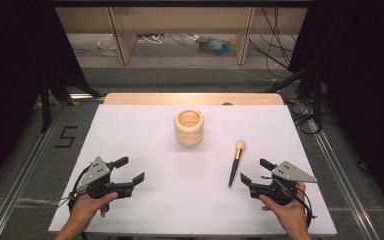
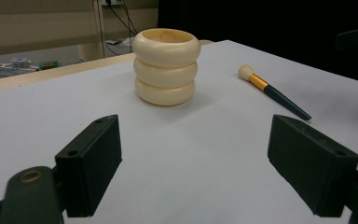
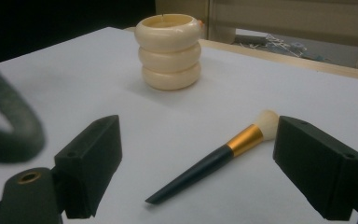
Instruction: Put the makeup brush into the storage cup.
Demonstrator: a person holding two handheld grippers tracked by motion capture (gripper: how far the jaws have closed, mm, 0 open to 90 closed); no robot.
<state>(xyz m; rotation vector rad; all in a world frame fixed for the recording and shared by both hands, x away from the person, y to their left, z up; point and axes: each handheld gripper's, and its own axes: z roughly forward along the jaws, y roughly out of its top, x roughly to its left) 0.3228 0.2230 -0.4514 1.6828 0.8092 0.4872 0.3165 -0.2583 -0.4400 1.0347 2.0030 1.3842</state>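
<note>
The left hand-held gripper [image 1: 131, 170] rests low on the white counter [image 1: 145, 210], jaws spread wide and empty, well apart from everything. Farther back, near the middle, stands the cream ribbed holder [image 1: 189, 128], upright and open at the top. To its right the makeup brush [image 1: 236, 163] lies flat, bristles toward the holder. The right hand-held gripper [image 1: 256, 170] sits just beside the handle, jaws fully apart, nothing gripped. The slim tapered handle could roll or skid away if only one pad catches it.

holder [image 1: 189, 128] mid-table | brush [image 1: 236, 162] right, nearer | both on table [image 1: 130, 130]
</note>
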